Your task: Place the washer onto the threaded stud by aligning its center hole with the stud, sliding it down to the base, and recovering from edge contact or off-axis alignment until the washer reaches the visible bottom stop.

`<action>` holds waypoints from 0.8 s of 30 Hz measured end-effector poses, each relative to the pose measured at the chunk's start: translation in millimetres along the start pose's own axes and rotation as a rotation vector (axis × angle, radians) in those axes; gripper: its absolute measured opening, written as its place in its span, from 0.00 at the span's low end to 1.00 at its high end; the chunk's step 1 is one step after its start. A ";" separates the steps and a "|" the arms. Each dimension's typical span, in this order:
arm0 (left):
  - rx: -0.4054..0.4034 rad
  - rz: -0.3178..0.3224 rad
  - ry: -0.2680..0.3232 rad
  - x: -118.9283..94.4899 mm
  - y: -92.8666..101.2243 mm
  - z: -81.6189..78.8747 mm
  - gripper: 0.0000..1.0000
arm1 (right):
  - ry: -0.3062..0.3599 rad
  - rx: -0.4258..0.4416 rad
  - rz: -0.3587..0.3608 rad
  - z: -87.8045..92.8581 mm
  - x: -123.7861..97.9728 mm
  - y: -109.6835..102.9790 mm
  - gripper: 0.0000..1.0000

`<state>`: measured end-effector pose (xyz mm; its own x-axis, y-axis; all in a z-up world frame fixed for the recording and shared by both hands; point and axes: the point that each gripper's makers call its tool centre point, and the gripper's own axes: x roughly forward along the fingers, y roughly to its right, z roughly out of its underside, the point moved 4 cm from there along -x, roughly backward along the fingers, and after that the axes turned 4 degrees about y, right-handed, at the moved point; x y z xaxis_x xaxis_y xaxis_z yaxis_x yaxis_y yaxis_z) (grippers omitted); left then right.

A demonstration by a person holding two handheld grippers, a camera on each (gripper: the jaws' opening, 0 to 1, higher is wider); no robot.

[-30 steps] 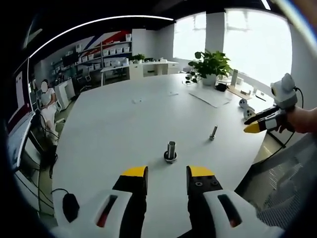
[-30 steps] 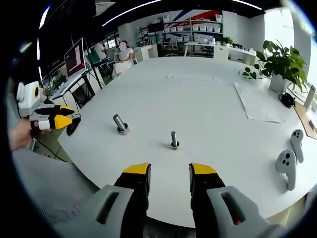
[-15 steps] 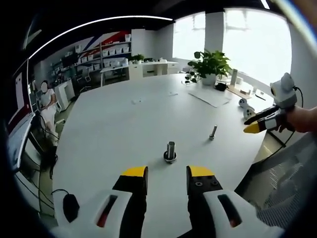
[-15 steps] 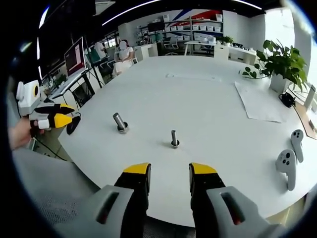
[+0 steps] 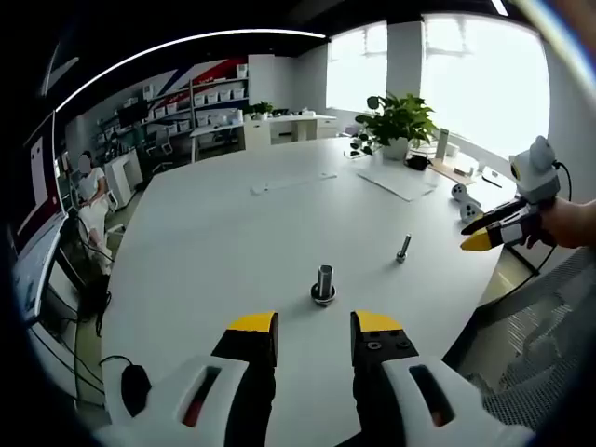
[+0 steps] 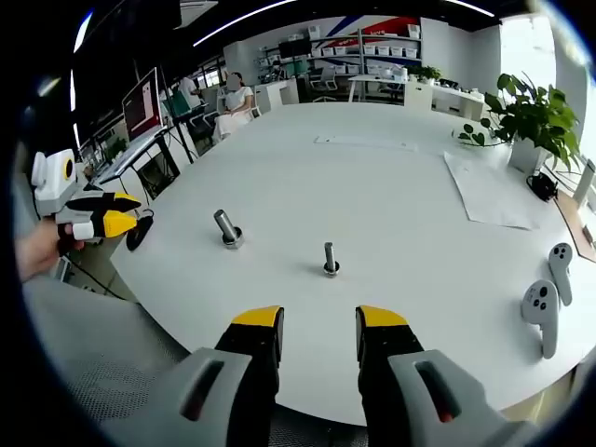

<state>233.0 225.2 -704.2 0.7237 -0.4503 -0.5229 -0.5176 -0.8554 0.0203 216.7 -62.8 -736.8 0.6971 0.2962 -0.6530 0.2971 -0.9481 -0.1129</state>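
Note:
Two metal studs stand upright on the white round table (image 5: 214, 233). The thicker stud (image 5: 323, 282) has a dark ring around its foot (image 5: 322, 297); it also stands left of centre in the right gripper view (image 6: 226, 228). The thinner threaded stud (image 5: 403, 247) stands to its right, and sits mid-table in the right gripper view (image 6: 330, 260). My left gripper (image 5: 315, 328) is open and empty, short of the thick stud. My right gripper (image 6: 318, 322) is open and empty near the table's edge. Each gripper shows in the other's view: right gripper (image 5: 486, 234), left gripper (image 6: 101, 224).
Two white hand controllers (image 6: 542, 309) lie at the table's right side, near a sheet of paper (image 6: 486, 191) and a potted plant (image 6: 531, 114). A black mouse (image 5: 133, 390) lies by the near left edge. A person sits at a desk (image 6: 235, 96) in the background.
Both views have shifted a little, so the camera moved. Nothing on the table has moved, and both grippers stay open.

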 end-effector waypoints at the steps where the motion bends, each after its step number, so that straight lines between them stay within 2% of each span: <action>1: 0.000 0.000 0.000 0.1 -0.1 0.1 0.29 | -0.001 0.006 -0.002 0.2 0.2 -0.4 0.33; 24: 0.003 0.013 -0.005 1.6 2.9 0.6 0.29 | -0.008 -0.013 0.008 1.8 0.1 1.1 0.33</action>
<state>232.3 222.1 -705.4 0.7150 -0.4598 -0.5266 -0.5281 -0.8488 0.0241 215.9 -64.0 -738.3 0.6942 0.2881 -0.6596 0.3003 -0.9488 -0.0983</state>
